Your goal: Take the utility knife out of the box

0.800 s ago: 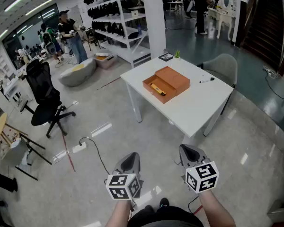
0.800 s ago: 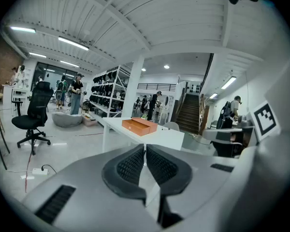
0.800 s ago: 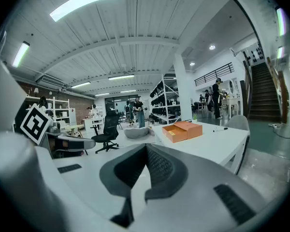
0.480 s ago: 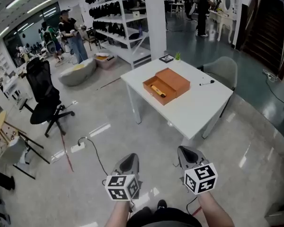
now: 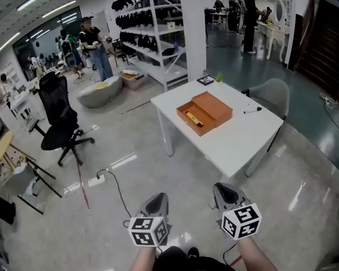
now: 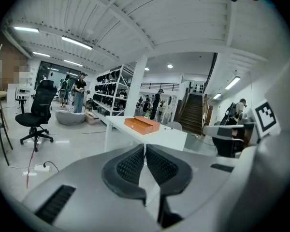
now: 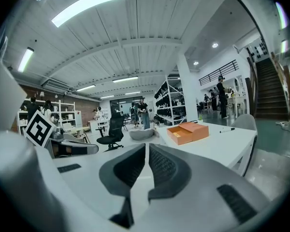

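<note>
Both tools are pinched shut with nothing in them. The left tool (image 5: pixel 158 199) has its pads together, and the right tool (image 5: pixel 224 189) is the same, with barely a sliver between the pads. They're held low in front of the person, side by side, noses aimed toward the table (image 5: pixel 237 143) and tipped a bit down. My guess is that's just a carry pose, since there's no point opening up with nothing in reach.

The white table is well apart from both tools. On it sits the orange box (image 5: pixel 213 107) with its lid flipped right back. The utility knife (image 5: pixel 193 118), yellow and black, is lying flat in the open tray half.

So the grab hasn't started. I'd say getting close comes first, then opening one tool. With the lid already back, reaching in from above looks doable. A black marker (image 5: pixel 252 110) lies further right on the table, clear of the box.
</note>
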A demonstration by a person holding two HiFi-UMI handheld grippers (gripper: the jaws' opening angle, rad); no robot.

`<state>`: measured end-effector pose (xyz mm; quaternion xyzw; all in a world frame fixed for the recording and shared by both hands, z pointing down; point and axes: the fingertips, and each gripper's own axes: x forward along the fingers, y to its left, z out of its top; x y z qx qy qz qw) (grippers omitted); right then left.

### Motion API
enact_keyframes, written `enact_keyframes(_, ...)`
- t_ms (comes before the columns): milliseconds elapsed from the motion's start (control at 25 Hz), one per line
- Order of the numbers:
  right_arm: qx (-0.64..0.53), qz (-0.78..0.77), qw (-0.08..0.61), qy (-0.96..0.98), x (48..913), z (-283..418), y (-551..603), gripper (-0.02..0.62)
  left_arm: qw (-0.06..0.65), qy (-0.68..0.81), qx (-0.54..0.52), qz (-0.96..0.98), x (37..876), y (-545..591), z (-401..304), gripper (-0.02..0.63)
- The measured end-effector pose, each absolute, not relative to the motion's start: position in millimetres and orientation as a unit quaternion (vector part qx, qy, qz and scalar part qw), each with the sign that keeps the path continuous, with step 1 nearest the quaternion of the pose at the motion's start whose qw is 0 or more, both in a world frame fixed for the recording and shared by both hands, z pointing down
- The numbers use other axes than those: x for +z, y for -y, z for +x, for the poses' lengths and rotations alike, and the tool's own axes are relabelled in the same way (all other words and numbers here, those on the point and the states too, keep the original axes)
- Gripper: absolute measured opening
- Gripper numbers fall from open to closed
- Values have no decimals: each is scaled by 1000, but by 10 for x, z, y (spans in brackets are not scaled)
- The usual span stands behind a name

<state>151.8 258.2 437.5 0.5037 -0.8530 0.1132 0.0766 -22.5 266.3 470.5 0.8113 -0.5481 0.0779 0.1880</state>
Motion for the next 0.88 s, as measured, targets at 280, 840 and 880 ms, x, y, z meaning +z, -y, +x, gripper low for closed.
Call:
enact_keyframes(280,123,489,76,860,4409,1462,-2421,98,188,552,82,808,4754,-2548,-242,21)
enact_keyframes(840,140,503,76,850,4492,1313,-1359,150,191,542,83,814,4858,-1443,-487,21)
enact_keyframes(880,141,505,76,848,4494,1291,-1246,152,191,540,83,815,4861,-1329,-519,21)
